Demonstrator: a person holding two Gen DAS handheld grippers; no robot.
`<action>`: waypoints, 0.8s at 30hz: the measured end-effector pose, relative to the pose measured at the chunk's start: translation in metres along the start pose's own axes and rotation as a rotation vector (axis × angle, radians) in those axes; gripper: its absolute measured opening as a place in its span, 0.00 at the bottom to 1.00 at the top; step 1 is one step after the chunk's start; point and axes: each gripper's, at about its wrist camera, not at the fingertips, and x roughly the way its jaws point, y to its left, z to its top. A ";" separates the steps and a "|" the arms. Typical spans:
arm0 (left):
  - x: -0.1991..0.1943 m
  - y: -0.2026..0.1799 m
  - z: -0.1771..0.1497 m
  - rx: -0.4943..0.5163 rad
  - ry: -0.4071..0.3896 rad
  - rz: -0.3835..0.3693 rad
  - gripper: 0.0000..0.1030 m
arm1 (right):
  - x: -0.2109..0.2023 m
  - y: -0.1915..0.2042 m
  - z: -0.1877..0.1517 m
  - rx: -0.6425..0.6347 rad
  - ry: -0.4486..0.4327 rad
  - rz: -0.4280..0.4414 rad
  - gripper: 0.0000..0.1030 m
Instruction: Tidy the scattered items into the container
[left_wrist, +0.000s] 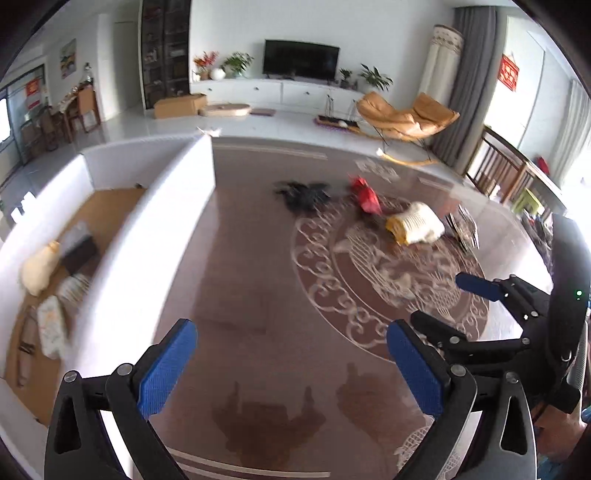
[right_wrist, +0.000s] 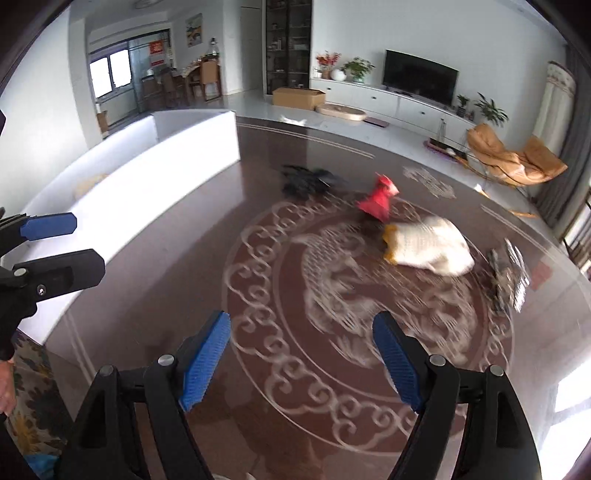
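A white box (left_wrist: 155, 229) stands at the table's left, also in the right wrist view (right_wrist: 155, 177); it holds a cream soft item (left_wrist: 38, 267) and several other blurred pieces. On the brown patterned table lie a black bundle (left_wrist: 303, 194) (right_wrist: 308, 181), a red item (left_wrist: 365, 195) (right_wrist: 378, 201), a white and yellow knit item (left_wrist: 415, 223) (right_wrist: 428, 242) and a dark shiny item (left_wrist: 463, 229) (right_wrist: 508, 277). My left gripper (left_wrist: 291, 365) is open and empty beside the box. My right gripper (right_wrist: 301, 358) is open and empty, short of the knit item.
The table's glossy round edge (right_wrist: 554, 258) curves along the right. Beyond it are an orange rocking chair (left_wrist: 402, 116), a TV cabinet (left_wrist: 280, 90) and a cardboard box (left_wrist: 179, 105) on the floor. The right gripper shows in the left wrist view (left_wrist: 439, 299).
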 end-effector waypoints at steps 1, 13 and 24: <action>0.016 -0.016 -0.008 0.020 0.011 -0.021 1.00 | 0.000 -0.021 -0.019 0.041 0.019 -0.034 0.78; 0.105 -0.120 -0.029 0.255 0.075 -0.037 1.00 | -0.004 -0.124 -0.093 0.258 0.041 -0.192 0.80; 0.104 -0.119 -0.031 0.245 0.063 -0.035 1.00 | 0.002 -0.124 -0.091 0.299 0.054 -0.200 0.88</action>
